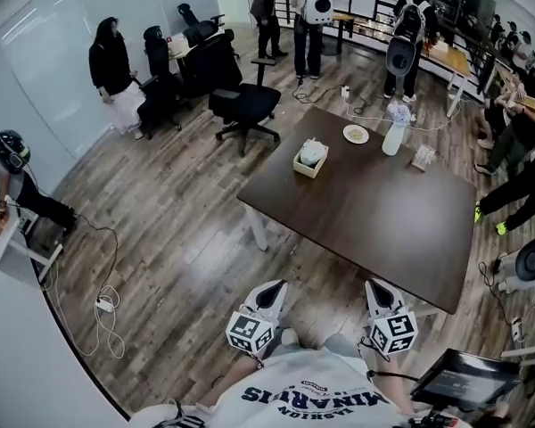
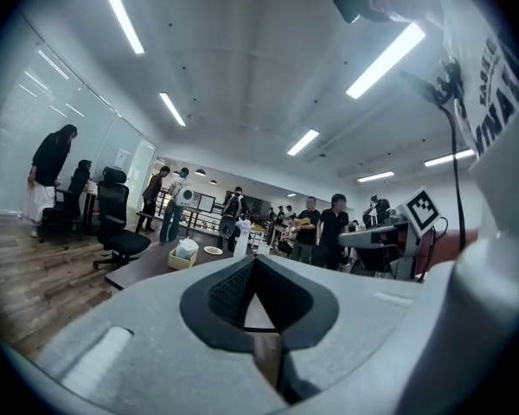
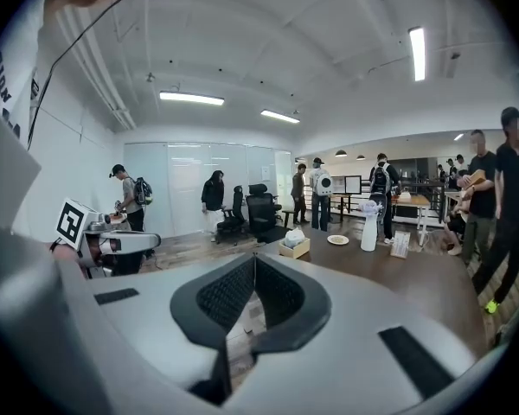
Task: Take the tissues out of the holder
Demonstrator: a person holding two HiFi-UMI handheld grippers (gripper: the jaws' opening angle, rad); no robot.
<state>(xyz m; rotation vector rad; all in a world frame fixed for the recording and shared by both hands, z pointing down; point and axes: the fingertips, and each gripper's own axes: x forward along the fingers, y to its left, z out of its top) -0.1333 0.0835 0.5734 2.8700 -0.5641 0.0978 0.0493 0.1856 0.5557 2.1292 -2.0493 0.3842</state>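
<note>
The tissue holder, a small tan box with white tissue bulging from its top, stands near the far left corner of the dark brown table. It shows small in the left gripper view and the right gripper view. My left gripper and right gripper are held side by side near my body, short of the table's near edge and far from the holder. Both are shut with nothing between their jaws; in each gripper view the tips meet, left gripper, right gripper.
A plate, a white vase and a small card stand sit at the table's far end. Black office chairs stand beyond the table. Several people stand around the room. A cable lies on the floor at left.
</note>
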